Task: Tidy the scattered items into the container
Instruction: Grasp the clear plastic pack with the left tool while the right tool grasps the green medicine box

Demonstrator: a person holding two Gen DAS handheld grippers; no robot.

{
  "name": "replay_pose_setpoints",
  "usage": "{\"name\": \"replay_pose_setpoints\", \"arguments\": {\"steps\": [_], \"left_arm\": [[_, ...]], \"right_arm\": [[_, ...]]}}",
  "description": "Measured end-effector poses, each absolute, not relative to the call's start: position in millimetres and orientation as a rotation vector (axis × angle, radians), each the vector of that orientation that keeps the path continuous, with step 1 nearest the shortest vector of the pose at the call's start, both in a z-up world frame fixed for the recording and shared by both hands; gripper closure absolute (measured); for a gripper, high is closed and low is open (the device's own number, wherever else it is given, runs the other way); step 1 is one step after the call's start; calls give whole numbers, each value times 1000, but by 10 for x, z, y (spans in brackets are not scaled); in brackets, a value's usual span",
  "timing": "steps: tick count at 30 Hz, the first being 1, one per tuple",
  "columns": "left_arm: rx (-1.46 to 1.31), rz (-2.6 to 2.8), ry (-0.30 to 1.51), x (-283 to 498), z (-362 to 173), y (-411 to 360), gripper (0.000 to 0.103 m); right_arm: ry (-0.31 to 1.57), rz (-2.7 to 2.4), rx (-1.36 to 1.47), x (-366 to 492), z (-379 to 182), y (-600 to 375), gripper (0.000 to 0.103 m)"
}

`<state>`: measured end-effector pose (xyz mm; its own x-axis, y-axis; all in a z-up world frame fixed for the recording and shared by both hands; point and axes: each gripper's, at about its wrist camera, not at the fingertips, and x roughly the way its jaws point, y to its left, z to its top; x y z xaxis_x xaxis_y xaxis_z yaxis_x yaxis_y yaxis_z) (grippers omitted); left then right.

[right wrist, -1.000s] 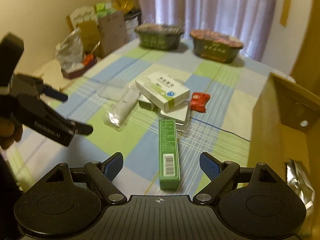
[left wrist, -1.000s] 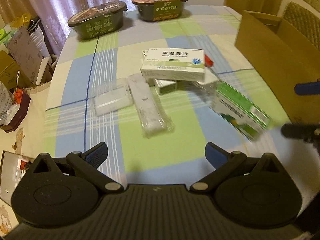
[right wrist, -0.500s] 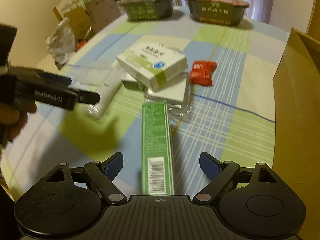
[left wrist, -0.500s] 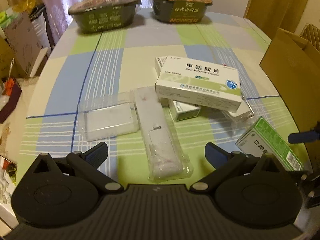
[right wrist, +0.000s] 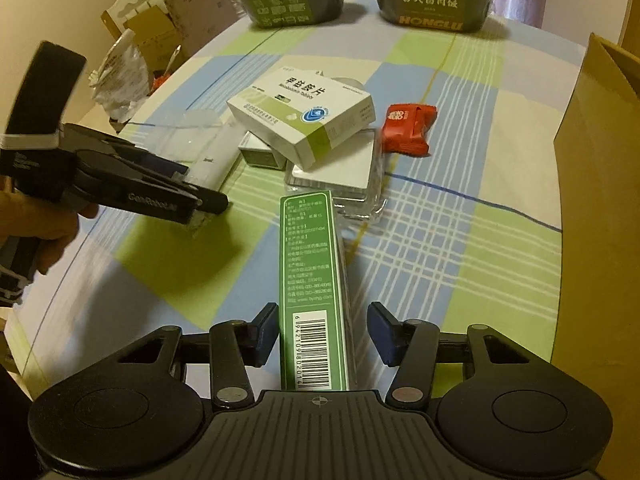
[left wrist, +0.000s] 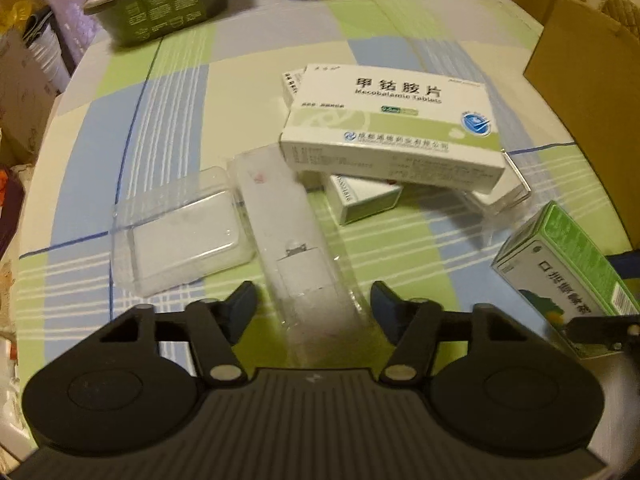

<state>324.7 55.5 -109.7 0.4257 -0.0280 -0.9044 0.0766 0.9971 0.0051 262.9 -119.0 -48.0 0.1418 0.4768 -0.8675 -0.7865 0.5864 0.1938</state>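
Two claws spread: right claw [right wrist: 322, 332] straddles green barcode box [right wrist: 314, 292] w/o gripping; left claw [left wrist: 312, 308] over clear-wrapped pkg [left wrist: 296, 248]. "Mecobalamin Tablets" box [left wrist: 394, 128] at 12, cardboard box [right wrist: 596, 168] at 2.

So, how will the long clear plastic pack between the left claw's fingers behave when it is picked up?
The long clear pack looks like thin transparent plastic, so it may flex or crackle under the left claw. It seems light. Its glossy surface could slip, and a grasp near its end may let it droop.
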Motion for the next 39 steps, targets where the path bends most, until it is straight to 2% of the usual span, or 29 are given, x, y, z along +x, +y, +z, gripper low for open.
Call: {"name": "replay_pose_setpoints", "arguments": {"steps": [2, 4, 6, 15, 18, 27, 29, 30, 31, 32, 33, 34, 36, 39], "left_arm": [[59, -74, 1138, 3230, -1098, 553, 61], [68, -78, 1147, 3204, -1083, 562, 63], [77, -87, 1160, 3164, -1054, 575, 64], [144, -222, 1271, 2752, -1004, 498, 63], [119, -194, 1263, 2746, -1010, 523, 44], [114, -151, 1260, 2928, -1082, 495, 44], [114, -153, 1258, 2919, -1081, 503, 45], [115, -154, 1254, 2913, -1074, 510, 51], [117, -159, 1250, 2913, -1070, 505, 63], [115, -165, 1248, 2912, -1061, 504, 66], [116, -172, 1250, 2904, -1060, 501, 67], [123, -182, 1253, 2888, -1061, 485, 68], [127, -213, 1257, 2843, -1055, 438, 68], [153, -241, 1252, 2781, -1061, 369, 68]], "right_arm": [[1093, 935, -347, 2633, -493, -1186, 47], [1099, 938, -349, 2636, -497, -1181, 64], [1102, 939, -350, 2634, -484, -1180, 69], [1126, 1003, -397, 2482, -423, -1148, 70], [1111, 997, -417, 2449, -430, -1119, 69], [1108, 983, -422, 2510, -487, -1083, 69], [1107, 979, -431, 2513, -500, -1068, 69], [1107, 978, -433, 2512, -503, -1063, 69], [1106, 978, -434, 2511, -506, -1060, 69], [1105, 978, -437, 2507, -508, -1060, 69], [1104, 980, -437, 2503, -507, -1061, 65], [1103, 980, -435, 2500, -506, -1065, 51], [1091, 969, -433, 2494, -497, -1076, 28], [1085, 969, -421, 2502, -481, -1080, 28]]}}
